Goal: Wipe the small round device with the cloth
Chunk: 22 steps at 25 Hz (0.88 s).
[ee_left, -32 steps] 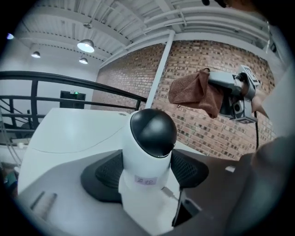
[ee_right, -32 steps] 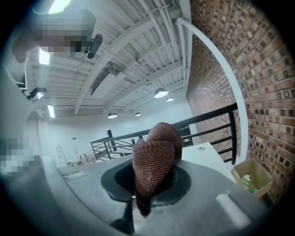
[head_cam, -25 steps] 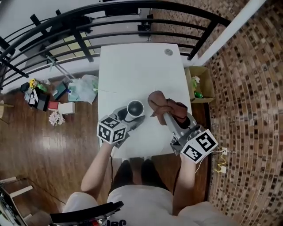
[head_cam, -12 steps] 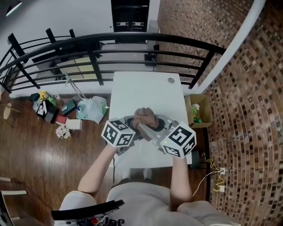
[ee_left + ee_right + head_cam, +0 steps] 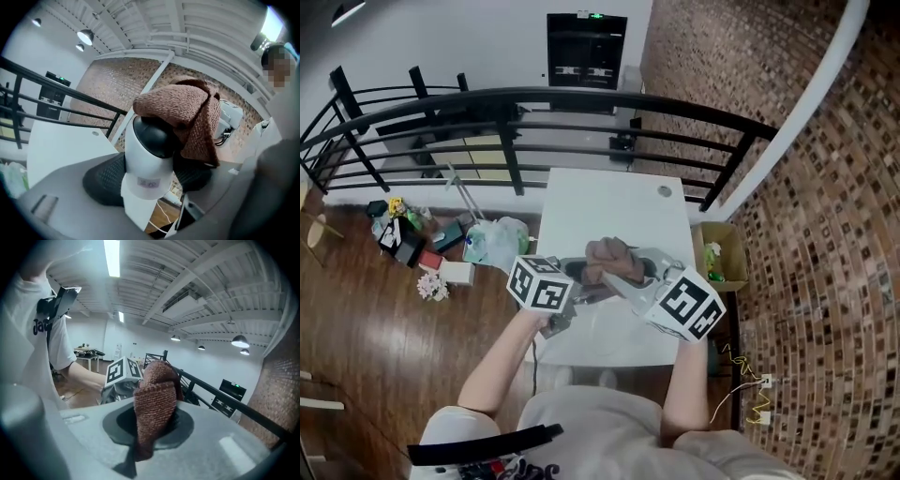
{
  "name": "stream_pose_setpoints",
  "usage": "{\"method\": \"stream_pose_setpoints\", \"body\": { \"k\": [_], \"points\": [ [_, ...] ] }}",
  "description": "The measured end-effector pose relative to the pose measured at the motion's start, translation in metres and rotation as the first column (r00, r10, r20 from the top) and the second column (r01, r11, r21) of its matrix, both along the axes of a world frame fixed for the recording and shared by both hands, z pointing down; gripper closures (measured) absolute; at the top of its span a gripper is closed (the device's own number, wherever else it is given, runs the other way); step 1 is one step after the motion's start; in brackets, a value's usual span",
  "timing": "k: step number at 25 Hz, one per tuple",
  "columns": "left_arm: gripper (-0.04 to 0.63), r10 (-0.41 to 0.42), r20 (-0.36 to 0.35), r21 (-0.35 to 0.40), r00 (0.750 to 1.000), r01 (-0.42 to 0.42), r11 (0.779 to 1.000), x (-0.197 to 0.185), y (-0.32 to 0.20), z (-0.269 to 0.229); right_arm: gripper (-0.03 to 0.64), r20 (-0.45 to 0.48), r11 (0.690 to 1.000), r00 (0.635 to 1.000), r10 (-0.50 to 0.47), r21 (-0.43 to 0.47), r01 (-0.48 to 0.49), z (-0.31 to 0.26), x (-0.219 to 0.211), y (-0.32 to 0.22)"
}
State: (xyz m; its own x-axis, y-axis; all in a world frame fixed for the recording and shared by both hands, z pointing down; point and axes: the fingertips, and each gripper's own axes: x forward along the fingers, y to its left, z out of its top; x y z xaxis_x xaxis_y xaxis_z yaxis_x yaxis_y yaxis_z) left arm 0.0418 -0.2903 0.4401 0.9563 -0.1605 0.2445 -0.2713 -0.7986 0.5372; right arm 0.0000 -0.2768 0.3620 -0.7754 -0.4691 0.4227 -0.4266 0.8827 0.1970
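The left gripper (image 5: 149,178) pinches the small white device (image 5: 152,140) upright between its 2 pads, held up off the table (image 5: 609,211). The right gripper (image 5: 151,423) is clamped on the brown cloth (image 5: 154,401). The cloth's far end drapes over the device's dark dome, just ahead of the left gripper.

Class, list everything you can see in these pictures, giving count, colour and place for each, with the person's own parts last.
white round device with black dome: one, white and black, clamped in left gripper.
brown knitted cloth: one, brown, draped over the device's top, held in right gripper.
white rectangular table: one, white, under the grippers.
black metal railing: one, black, beyond the table.
cardboard box: one, tan, floor right of table.
left gripper: one, grey, shut on device.
right gripper: one, grey, shut on cloth.
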Motion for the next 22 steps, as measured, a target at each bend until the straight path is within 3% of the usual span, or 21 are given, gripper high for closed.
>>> {"method": "stream_pose_setpoints", "body": {
  "k": [2, 6, 10, 12, 16, 19, 22],
  "points": [
    [0.252, -0.004, -0.032, -0.007, 0.999, 0.004, 1.000, -0.007, 0.000, -0.005, 0.588, 0.013, 0.999, 0.999, 0.048, 0.015, -0.048, -0.008, 0.006, -0.006],
    [0.250, 0.043, -0.066, 0.017, 0.997, -0.042, 0.999, -0.012, 0.012, -0.017, 0.589, 0.053, 0.969, 0.968, 0.246, 0.022, -0.248, -0.010, 0.036, -0.035],
    [0.250, 0.124, -0.153, 0.036, 0.980, -0.120, 0.992, -0.006, 0.031, -0.037, 0.589, 0.183, 0.958, 0.942, 0.281, -0.119, -0.262, 0.005, 0.043, -0.047],
    [0.250, 0.170, -0.191, 0.058, 0.967, -0.162, 0.985, -0.007, 0.040, -0.043, 0.589, 0.235, 0.959, 0.939, 0.250, -0.192, -0.207, 0.014, 0.038, -0.047],
    [0.250, 0.290, -0.243, 0.135, 0.926, -0.263, 0.955, -0.012, 0.062, -0.053, 0.589, 0.421, 0.937, 0.898, 0.129, -0.347, 0.029, 0.020, 0.022, -0.035],
    [0.249, 0.371, -0.263, 0.163, 0.891, -0.338, 0.927, -0.014, 0.081, -0.059, 0.589, 0.523, 0.902, 0.850, 0.060, -0.393, 0.178, 0.018, 0.010, -0.020],
    [0.249, 0.388, -0.247, 0.165, 0.888, -0.357, 0.920, -0.016, 0.086, -0.057, 0.589, 0.531, 0.891, 0.847, 0.029, -0.398, 0.219, 0.019, 0.005, -0.015]
  ]
}}
